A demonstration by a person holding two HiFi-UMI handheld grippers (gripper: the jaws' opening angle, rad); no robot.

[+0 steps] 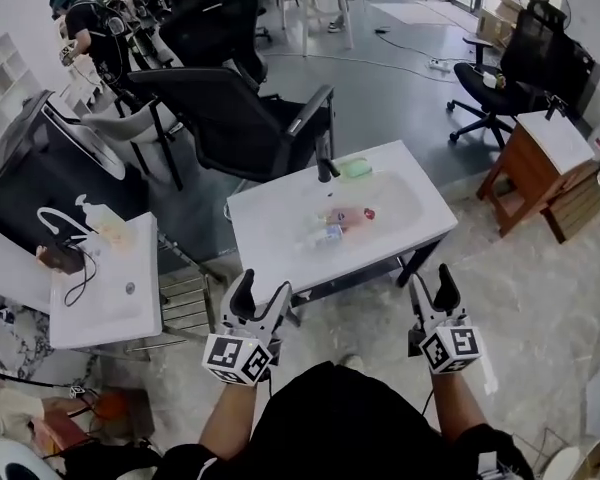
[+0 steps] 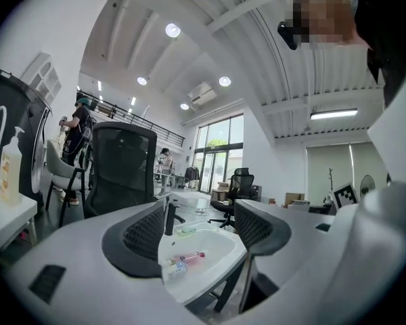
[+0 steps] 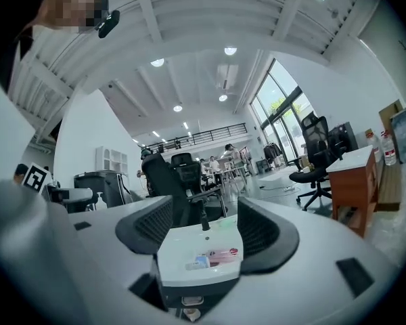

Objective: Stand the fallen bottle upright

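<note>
Hovering in front of the white sink [image 1: 270,230], my left gripper [image 1: 262,290] and right gripper [image 1: 432,282] both have the jaws spread wide, pinching nothing. The pink bottle [image 1: 348,215] lies on its side inside the basin, well apart from both grippers, near the black faucet [image 1: 326,171].
</note>
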